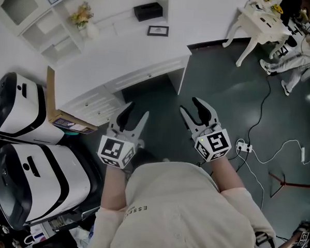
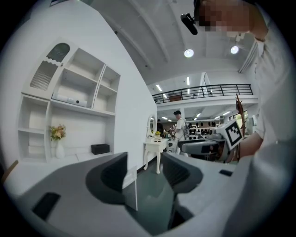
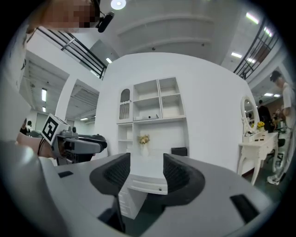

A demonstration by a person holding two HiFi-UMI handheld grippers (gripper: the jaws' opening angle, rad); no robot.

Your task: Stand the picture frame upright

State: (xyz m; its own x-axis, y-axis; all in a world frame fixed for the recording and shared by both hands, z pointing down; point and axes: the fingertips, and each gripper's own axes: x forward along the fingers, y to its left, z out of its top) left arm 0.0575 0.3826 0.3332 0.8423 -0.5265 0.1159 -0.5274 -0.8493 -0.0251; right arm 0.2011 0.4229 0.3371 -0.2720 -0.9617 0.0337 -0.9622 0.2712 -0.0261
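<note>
A small dark picture frame (image 1: 158,30) lies flat on the white desk (image 1: 122,52), next to a black box (image 1: 148,11). Both grippers hover over the dark floor in front of the desk, well short of the frame. My left gripper (image 1: 136,113) is open and empty, and so is my right gripper (image 1: 189,106). In the left gripper view the jaws (image 2: 145,169) stand apart with only floor between them. In the right gripper view the jaws (image 3: 145,169) frame the desk's drawer front (image 3: 148,183). I cannot make out the frame in either gripper view.
A vase of flowers (image 1: 83,18) stands on the desk's left, under white shelves (image 3: 152,106). Large white-and-black devices (image 1: 26,114) and a cardboard box (image 1: 52,105) crowd the left. A white dressing table (image 1: 259,22) and cables (image 1: 267,152) are at the right.
</note>
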